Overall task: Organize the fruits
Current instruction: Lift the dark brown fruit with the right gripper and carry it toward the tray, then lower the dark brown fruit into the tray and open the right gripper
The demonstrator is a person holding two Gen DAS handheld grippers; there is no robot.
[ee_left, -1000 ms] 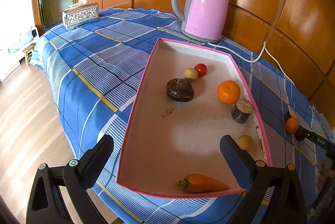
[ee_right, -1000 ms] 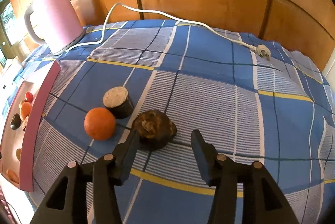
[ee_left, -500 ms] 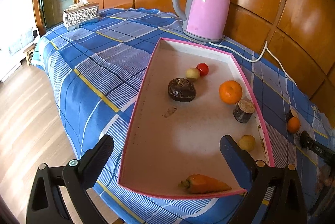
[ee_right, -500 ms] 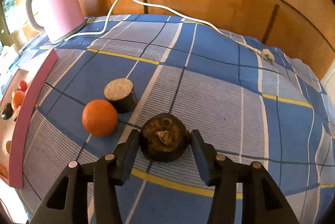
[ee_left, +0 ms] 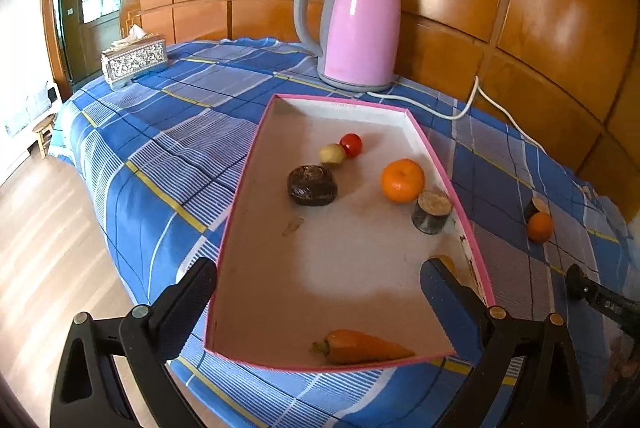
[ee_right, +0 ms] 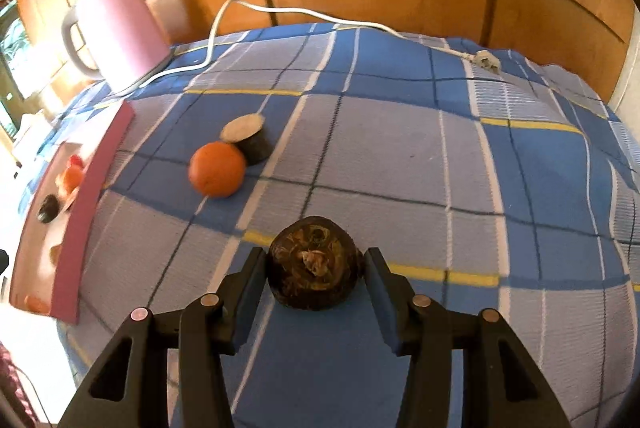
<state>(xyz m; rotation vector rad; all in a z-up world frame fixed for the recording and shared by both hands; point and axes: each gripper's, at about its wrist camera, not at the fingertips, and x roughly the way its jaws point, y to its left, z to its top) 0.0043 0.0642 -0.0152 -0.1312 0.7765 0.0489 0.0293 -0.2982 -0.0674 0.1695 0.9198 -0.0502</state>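
Right gripper (ee_right: pixel 315 268): closed on the dark round fruit (ee_right: pixel 314 262); both pads touch its sides; the fruit seems lifted off the tablecloth (ee_right: pixel 400 155), but I cannot tell this for sure

Left gripper (ee_left: pixel 318 292): wide open and holding nothing; it hovers over the near end of the pink-rimmed tray (ee_left: pixel 256 147)

Near the right gripper: an orange (ee_right: pixel 217 169) and a dark cut stump piece (ee_right: pixel 248 137) lie on the cloth, touching each other, between the held fruit and the tray (ee_right: pixel 86 203)

In the tray: a second dark round fruit (ee_left: pixel 312 185); a tangerine (ee_left: pixel 402 180) just beside a stump piece (ee_left: pixel 432 211); a small red fruit (ee_left: pixel 351 144) touching a small yellowish one (ee_left: pixel 333 153); a carrot (ee_left: pixel 360 347) at the near rim; one small yellow thing is mostly hidden behind the left gripper's finger

Farther out: a pink kettle (ee_left: pixel 358 27) beyond the far end of the tray, with its white cord (ee_right: pixel 300 13) unplugged on the cloth; a tissue box (ee_left: pixel 134 61) at the far corner

Step in hand: I judge the pick of the dark fruit is done; the carry to the tray comes now

Next move: travel to the left, pass over the pink rim with enough height, put the fruit on a free part of the tray floor, perhaps beside its twin; then open the jaws; the orange and stump on the cloth are left for later
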